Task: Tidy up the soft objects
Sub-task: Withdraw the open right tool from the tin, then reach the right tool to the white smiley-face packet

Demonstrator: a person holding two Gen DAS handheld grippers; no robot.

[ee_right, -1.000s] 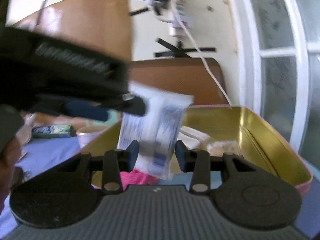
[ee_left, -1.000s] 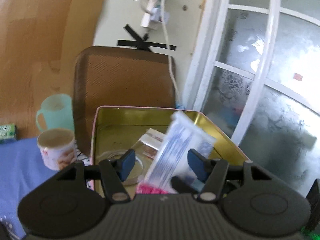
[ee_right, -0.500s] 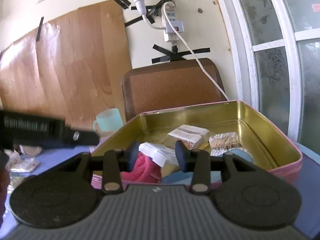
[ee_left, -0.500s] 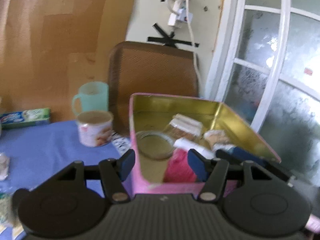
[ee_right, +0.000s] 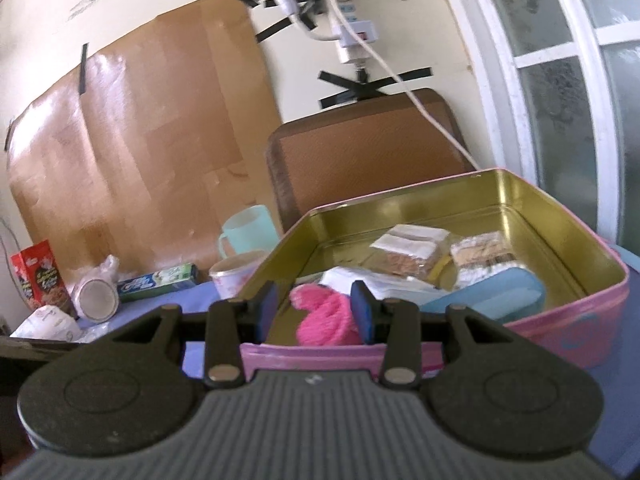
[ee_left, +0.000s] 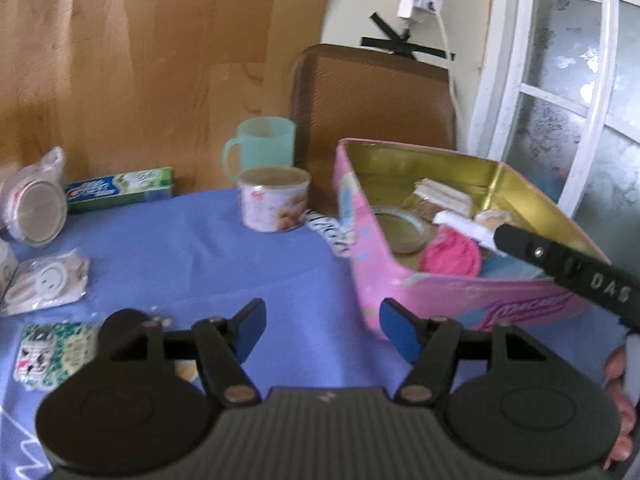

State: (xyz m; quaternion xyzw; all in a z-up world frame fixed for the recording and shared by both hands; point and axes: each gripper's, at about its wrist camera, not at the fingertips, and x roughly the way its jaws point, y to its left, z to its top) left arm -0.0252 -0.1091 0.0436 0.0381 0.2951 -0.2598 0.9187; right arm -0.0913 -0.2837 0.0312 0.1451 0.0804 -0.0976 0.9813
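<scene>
A pink tin [ee_left: 460, 294] with a gold inside stands on the blue cloth; it also shows in the right wrist view [ee_right: 576, 320]. In it lie a pink knit piece [ee_right: 326, 316], a white packet [ee_right: 380, 282], clear bagged pads [ee_right: 408, 248] and a light blue pouch [ee_right: 492, 298]. My left gripper [ee_left: 322, 330] is open and empty, low over the cloth left of the tin. My right gripper [ee_right: 316, 310] is open and empty at the tin's near rim, in front of the pink knit piece. Its finger [ee_left: 560, 266] reaches over the tin in the left wrist view.
On the cloth left of the tin lie a bagged white item [ee_left: 44, 286], a patterned green packet [ee_left: 52, 350], a toothpaste box [ee_left: 120, 192], a printed cup [ee_left: 274, 204], a mint mug [ee_left: 260, 150] and a zebra-striped piece [ee_left: 332, 232]. A brown chair back [ee_left: 372, 120] stands behind.
The blue-and-white packet held over the tin a second ago now lies inside it. My left gripper has let go and swung left and back from the tin. My right gripper has drawn back slightly.
</scene>
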